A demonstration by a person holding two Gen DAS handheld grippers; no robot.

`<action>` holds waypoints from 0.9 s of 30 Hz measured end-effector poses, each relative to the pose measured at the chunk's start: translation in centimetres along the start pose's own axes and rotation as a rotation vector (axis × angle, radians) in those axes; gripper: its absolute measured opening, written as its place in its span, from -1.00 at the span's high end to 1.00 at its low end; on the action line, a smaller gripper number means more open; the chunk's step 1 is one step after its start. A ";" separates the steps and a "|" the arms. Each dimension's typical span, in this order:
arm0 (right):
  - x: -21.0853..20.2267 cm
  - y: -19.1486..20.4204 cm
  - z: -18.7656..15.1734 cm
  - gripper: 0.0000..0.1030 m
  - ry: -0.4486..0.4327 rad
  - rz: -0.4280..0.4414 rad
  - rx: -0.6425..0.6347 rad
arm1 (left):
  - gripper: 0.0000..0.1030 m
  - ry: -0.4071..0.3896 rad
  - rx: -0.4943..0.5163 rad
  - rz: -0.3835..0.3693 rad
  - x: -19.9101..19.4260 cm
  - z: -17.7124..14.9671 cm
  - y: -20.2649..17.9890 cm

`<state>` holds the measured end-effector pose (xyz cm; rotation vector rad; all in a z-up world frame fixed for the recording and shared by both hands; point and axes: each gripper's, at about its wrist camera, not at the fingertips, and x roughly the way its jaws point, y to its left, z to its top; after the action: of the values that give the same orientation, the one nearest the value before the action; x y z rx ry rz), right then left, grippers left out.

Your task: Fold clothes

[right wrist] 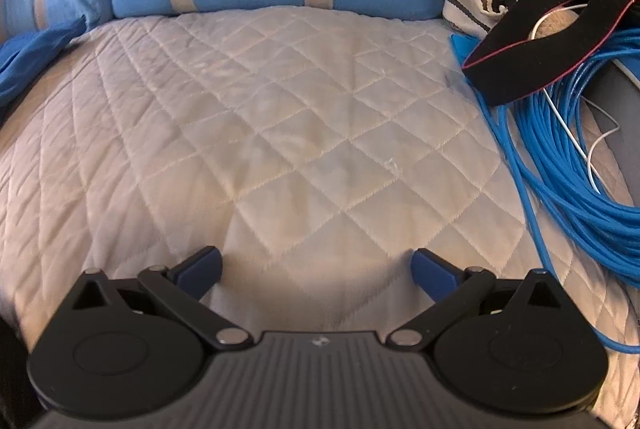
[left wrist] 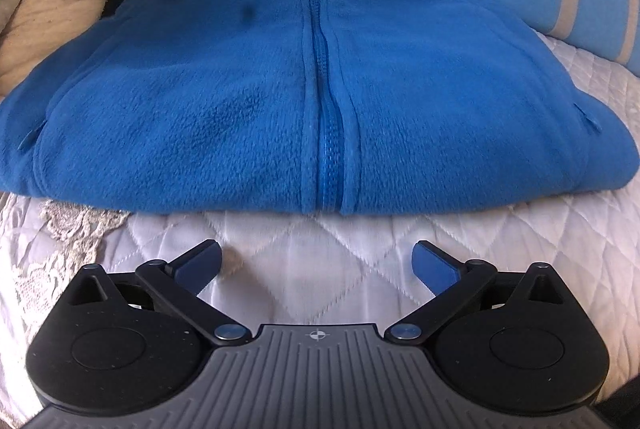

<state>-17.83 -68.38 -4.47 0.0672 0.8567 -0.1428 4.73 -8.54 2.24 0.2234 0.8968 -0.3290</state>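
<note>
On white quilted bedspread (left wrist: 304, 249), blue fleece zip jacket (left wrist: 256, 101) lies folded; left gripper (left wrist: 316, 261) and right gripper (right wrist: 316, 265) both wide, empty, apparently released.

Left gripper (left wrist: 317, 261): black teardrop side housings, grey ribbed centre plate with small crosshair mark at 12 o'clock, silver pivot screws, black link arms, blue pads (left wrist: 434, 265). Right gripper (right wrist: 316, 263): same build, same blue pads (right wrist: 200, 267).

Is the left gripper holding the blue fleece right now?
No, the left gripper is open over bare quilt, short of the fleece.
</note>
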 end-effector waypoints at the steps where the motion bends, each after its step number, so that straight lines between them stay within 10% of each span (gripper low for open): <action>1: 0.2 0.0 0.2 -1.00 -0.005 -0.003 0.007 | -1.00 0.001 -0.002 0.003 0.1 0.2 -0.1; 27: 2.1 0.4 0.9 -1.00 -0.191 -0.074 0.120 | -1.00 -0.152 -0.033 0.067 2.1 0.6 -0.9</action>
<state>-15.73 -68.32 -5.50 0.1322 0.6593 -0.2663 6.00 -9.95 0.91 0.1949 0.7429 -0.2651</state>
